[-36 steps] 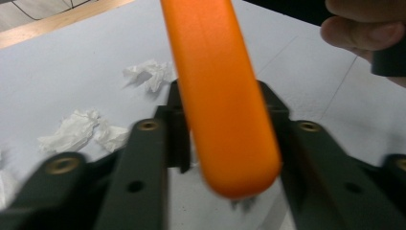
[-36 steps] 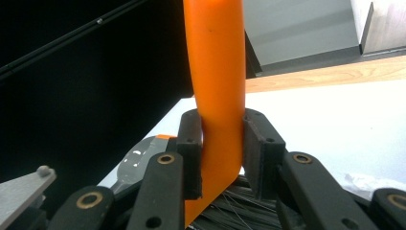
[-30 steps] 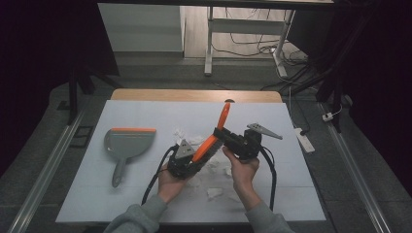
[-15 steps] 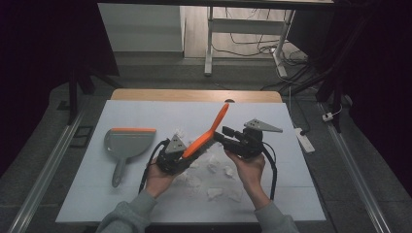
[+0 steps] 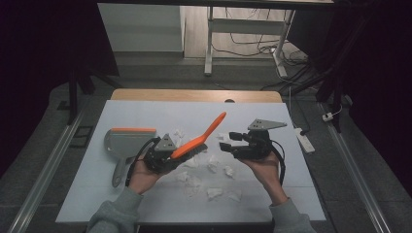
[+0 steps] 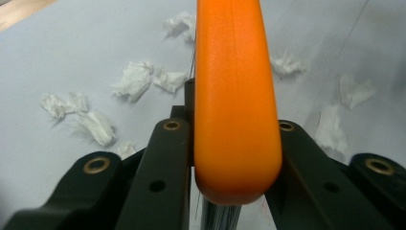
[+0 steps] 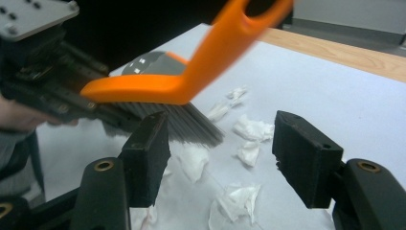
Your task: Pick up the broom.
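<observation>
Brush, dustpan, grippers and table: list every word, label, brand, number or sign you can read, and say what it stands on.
None: no readable text on the orange brush, the grey dustpan, the left gripper, the right gripper, the paper scraps or the table.

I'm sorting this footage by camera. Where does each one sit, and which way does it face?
High view: above the table's near side, looking forward and down; both forearms, left gripper, right gripper.
Left gripper view: on the left gripper, looking along jaws clamping the orange brush.
Right gripper view: on the right gripper, jaws just opened, facing the brush and left gripper.
All three show the paper scraps.
</observation>
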`<state>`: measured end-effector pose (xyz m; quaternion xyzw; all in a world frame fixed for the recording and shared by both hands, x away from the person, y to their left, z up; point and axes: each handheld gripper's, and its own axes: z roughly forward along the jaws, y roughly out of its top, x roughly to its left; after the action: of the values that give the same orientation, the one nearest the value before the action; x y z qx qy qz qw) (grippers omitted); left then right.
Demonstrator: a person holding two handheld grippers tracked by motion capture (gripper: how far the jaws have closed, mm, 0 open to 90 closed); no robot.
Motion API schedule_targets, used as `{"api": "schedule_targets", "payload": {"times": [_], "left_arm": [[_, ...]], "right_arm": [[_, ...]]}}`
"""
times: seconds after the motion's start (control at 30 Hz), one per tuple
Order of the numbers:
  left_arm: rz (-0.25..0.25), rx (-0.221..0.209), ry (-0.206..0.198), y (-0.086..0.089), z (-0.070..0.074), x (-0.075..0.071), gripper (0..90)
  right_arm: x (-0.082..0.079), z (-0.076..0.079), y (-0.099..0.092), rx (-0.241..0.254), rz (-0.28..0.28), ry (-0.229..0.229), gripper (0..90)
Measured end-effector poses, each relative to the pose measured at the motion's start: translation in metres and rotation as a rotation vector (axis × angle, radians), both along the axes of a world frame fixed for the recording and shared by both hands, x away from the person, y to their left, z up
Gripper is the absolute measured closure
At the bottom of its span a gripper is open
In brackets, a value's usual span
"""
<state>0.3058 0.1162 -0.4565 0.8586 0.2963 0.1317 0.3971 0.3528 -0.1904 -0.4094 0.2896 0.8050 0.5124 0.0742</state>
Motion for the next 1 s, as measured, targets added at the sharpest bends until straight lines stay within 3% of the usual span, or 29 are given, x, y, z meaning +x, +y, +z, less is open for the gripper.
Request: {"api": "schedule_targets", "payload": {"times": [0.07,0.2,0.23,0.27,0.37,0.57,0.73,0.87,0.97,1.0], "left_arm": [[-0.014,0.014,-0.001,0.000,0.000,-0.001,77.8],[-0.026,0.022,0.010,0.001,0.001,-0.004,77.8],[-0.032,0.027,0.008,0.002,0.002,-0.005,77.8],[-0.038,0.030,0.010,0.001,0.004,-0.006,77.8],[-0.063,0.076,0.007,0.001,0.008,-0.008,77.8],[-0.097,0.118,0.018,-0.004,0.016,-0.004,77.9],[-0.159,0.170,0.037,-0.019,0.014,0.001,77.9],[-0.220,0.221,0.047,-0.032,0.012,0.003,77.9],[-0.277,0.260,0.059,-0.041,0.013,0.002,78.0],[-0.297,0.268,0.058,-0.044,0.013,0.001,78.0]], "right_arm": [[-0.004,0.005,0.000,-0.039,0.018,-0.035,36.6],[-0.008,0.010,0.001,-0.065,0.049,-0.031,37.3],[-0.012,0.013,0.002,-0.104,0.076,-0.037,36.6],[-0.012,0.013,0.002,-0.104,0.076,-0.037,36.6],[-0.019,0.016,0.005,-0.152,0.101,-0.060,36.2],[-0.022,0.022,0.003,-0.168,0.111,-0.089,36.9],[-0.024,0.023,0.005,-0.194,0.127,-0.111,33.9],[-0.027,0.022,0.012,-0.272,0.149,-0.129,33.8],[-0.028,0.014,0.023,-0.383,0.207,-0.125,32.6],[-0.028,0.014,0.023,-0.383,0.207,-0.125,32.6]]}}
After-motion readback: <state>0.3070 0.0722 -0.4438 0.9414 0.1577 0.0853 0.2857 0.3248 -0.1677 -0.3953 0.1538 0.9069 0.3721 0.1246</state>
